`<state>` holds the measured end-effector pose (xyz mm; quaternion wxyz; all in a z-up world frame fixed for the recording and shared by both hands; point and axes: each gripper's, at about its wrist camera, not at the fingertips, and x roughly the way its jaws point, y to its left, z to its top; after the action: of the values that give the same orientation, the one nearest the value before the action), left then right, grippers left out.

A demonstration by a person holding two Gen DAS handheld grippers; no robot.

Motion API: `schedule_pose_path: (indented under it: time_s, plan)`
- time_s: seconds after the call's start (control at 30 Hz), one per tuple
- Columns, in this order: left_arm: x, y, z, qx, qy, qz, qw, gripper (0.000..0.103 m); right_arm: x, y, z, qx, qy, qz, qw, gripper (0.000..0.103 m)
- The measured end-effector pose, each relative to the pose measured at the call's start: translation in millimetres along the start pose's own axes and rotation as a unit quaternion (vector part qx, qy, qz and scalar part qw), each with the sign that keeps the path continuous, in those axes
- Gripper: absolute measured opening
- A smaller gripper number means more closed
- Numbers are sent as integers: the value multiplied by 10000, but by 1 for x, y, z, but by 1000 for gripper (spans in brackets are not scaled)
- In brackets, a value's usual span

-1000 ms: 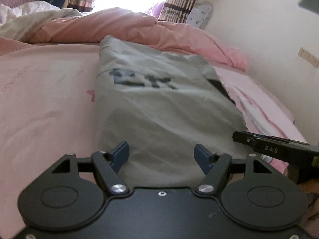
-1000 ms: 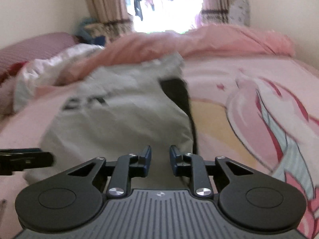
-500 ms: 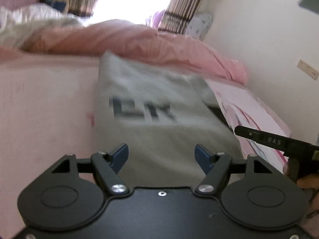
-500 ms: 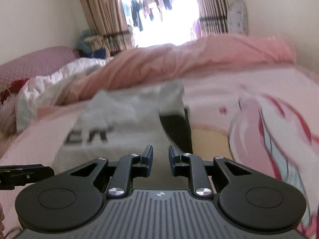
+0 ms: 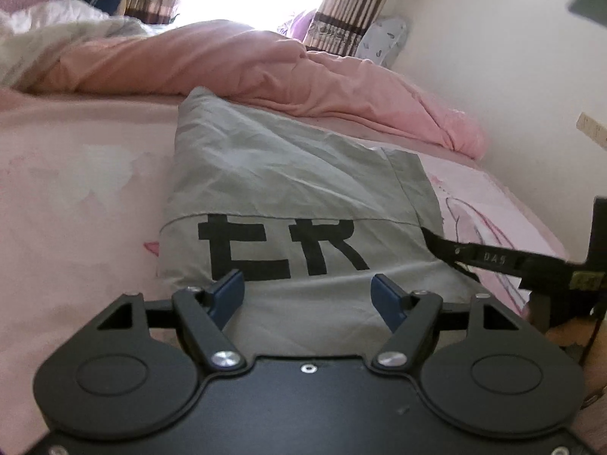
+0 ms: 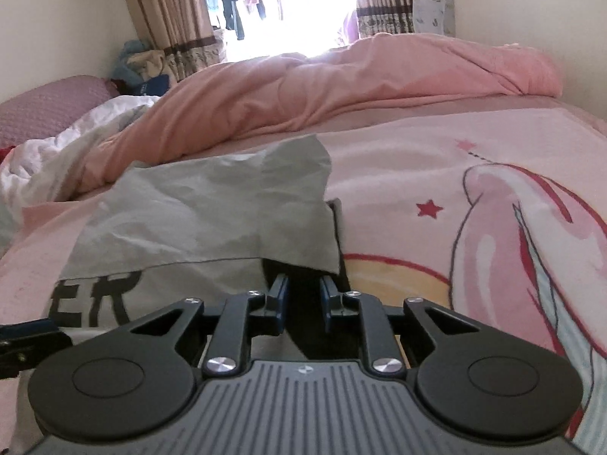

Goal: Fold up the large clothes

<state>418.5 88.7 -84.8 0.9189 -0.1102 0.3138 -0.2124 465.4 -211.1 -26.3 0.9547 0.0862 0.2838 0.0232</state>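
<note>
A grey garment (image 5: 296,174) lies flat on the pink bed sheet (image 5: 76,197), with black letters (image 5: 280,250) on it. A creased flap (image 6: 212,204) is folded over its far half, and a black strip (image 6: 335,227) runs along its right edge. My left gripper (image 5: 307,278) hovers open over the near part, just short of the letters, with nothing between its fingers. My right gripper (image 6: 303,282) sits over the black strip at the flap's near right corner. Its jaws are closing to a narrow gap, and no cloth is visibly pinched. Its finger (image 5: 485,258) shows at the right of the left wrist view.
A bunched pink duvet (image 5: 227,60) lies across the far side of the bed, and a white quilt (image 6: 45,151) is at the far left. The wall (image 5: 493,76) with a socket (image 5: 592,131) runs close along the right. The sheet's unicorn print (image 6: 493,208) lies right of the garment.
Both grippers have moved forward over the garment, so the letters now lie just ahead of the left fingers. The right gripper's gap stays narrow.
</note>
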Motion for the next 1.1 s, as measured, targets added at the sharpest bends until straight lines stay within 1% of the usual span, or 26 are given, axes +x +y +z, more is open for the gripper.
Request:
schedule_pose_path:
  time_s: [0.07,0.17,0.27,0.33,0.4,0.57,0.73,0.9,1.0,1.1]
  plan:
    - [-1,2,1,-112,-13,-46,9999,74,-2,-2,0,73,22,50,10000,21]
    - [-9,-2,5,-167,-7,-6,9999,73,-14,-1,5,50,42,1,10000,21]
    - [-31,-13,0,-77,-126,64,9999,73,-41,3,4,46,-88,102,9999,22]
    - [-47,-24,-9,127,-211,201,9995,73,-61,8,0,-15,-170,158,9997,25]
    - [-64,-32,-21,207,-246,327,9989,73,-82,13,-8,-89,-236,244,9994,25]
    - [-90,-36,-54,101,-253,451,9986,73,-111,23,-35,-286,-199,278,9990,26]
    - [-84,-35,-79,1,11,471,9989,73,-113,24,-56,-308,-39,191,9993,26]
    - [-77,-38,-92,194,-21,625,9979,73,-95,14,-73,-130,285,81,9995,26]
    - [-74,-34,-97,180,-78,653,9977,74,-87,7,-85,-100,222,151,9996,24]
    - [-67,-37,-100,390,-120,859,9955,74,-87,15,-93,-354,64,35,9993,24]
